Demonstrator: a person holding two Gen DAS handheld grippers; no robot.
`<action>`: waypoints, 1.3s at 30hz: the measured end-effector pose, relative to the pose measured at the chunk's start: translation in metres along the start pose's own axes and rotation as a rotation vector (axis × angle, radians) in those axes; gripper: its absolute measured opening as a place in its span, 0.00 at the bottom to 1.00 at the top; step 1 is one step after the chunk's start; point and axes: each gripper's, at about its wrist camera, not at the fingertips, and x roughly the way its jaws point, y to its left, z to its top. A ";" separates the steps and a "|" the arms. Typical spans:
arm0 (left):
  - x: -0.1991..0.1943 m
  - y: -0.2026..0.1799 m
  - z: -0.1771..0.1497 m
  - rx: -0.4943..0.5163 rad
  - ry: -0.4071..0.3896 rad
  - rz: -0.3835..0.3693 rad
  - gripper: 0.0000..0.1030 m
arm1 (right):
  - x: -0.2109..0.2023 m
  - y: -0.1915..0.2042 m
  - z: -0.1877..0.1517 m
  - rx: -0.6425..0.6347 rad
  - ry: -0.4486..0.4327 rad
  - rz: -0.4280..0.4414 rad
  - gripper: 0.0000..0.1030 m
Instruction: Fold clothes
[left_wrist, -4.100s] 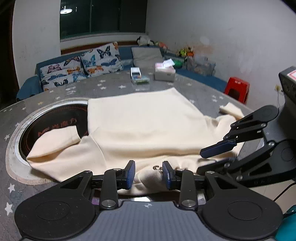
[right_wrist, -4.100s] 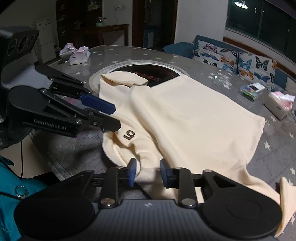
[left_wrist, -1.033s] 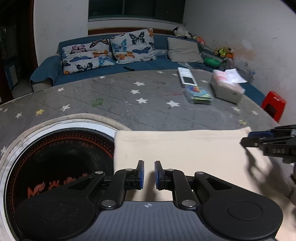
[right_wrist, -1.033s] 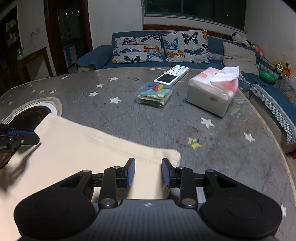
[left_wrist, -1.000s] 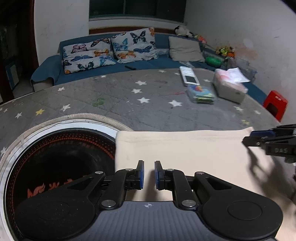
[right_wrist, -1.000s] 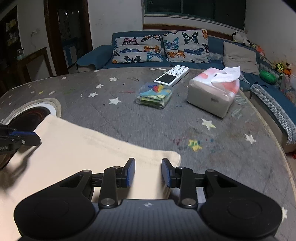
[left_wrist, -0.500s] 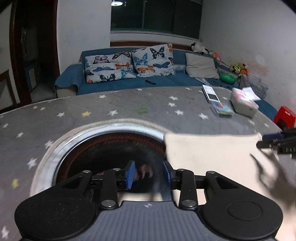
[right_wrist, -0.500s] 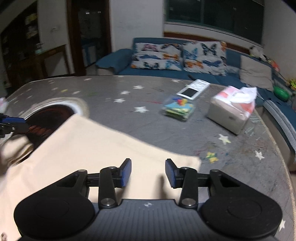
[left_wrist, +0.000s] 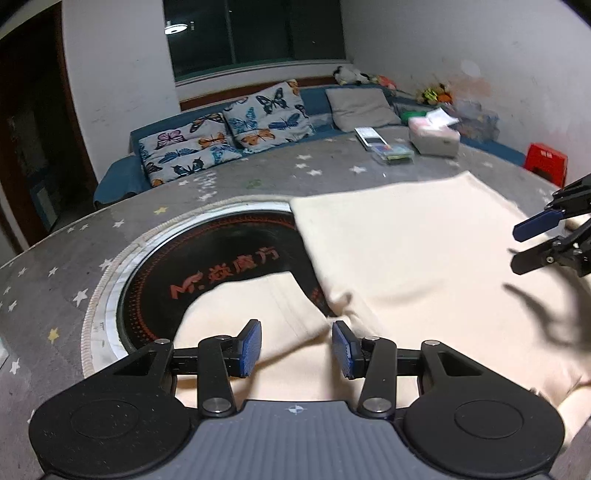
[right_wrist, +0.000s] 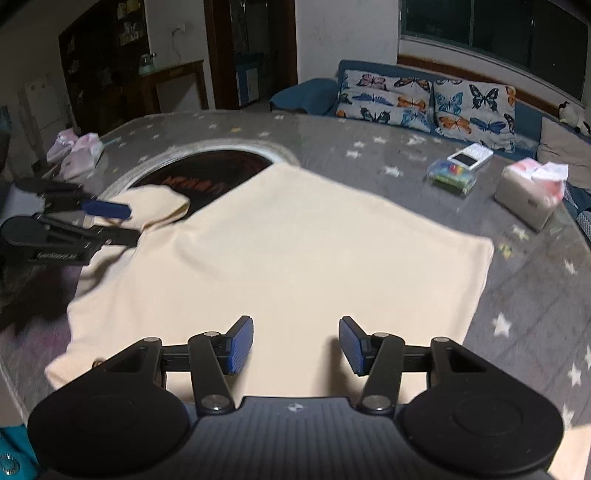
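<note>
Cream-coloured sweatshirt (right_wrist: 295, 251) lies folded on the grey star-patterned surface (right_wrist: 369, 147), its main panel a smooth, roughly square slab with one corner overlapping the dark round inset (left_wrist: 221, 258) that carries red lettering. One sleeve (left_wrist: 258, 302) spills away from the body across that inset; in the right wrist view the same sleeve (right_wrist: 155, 203) bunches at the inset's near rim.

Left hand-held gripper (left_wrist: 296, 349) hovers over the sleeve where it meets the body of the sweatshirt — its jaws are spread wide with nothing between the blue pads (left_wrist: 249, 347). Right hand-held gripper (right_wrist: 296, 345) hangs above the sweatshirt's near edge, on the side away from the inset, jaws likewise wide apart and empty. Each shows in the other's view: the right one (left_wrist: 543, 240) at the sweatshirt's far side from the inset, the left one (right_wrist: 107, 221) just beside the bunched sleeve.

Beyond the sweatshirt, away from the inset, a clear plastic box (right_wrist: 452, 177) of colourful items, a white remote-like device (right_wrist: 471, 157) and a tissue box (right_wrist: 528, 192) rest on the surface — all well apart from the garment. Butterfly-print cushions (left_wrist: 229, 133) line a blue sofa (left_wrist: 122, 177) behind the surface, and a red stool (left_wrist: 546, 162) stands past the tissue box (left_wrist: 436, 138)
</note>
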 end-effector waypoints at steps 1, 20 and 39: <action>0.002 0.000 -0.002 0.002 0.002 0.001 0.44 | 0.000 0.002 -0.003 0.000 0.004 -0.002 0.51; -0.039 0.114 -0.032 -0.521 -0.106 0.222 0.02 | 0.000 0.010 -0.013 0.033 0.008 -0.026 0.53; -0.046 0.142 -0.059 -0.647 -0.080 0.299 0.02 | 0.005 0.132 0.007 -0.337 0.002 0.291 0.42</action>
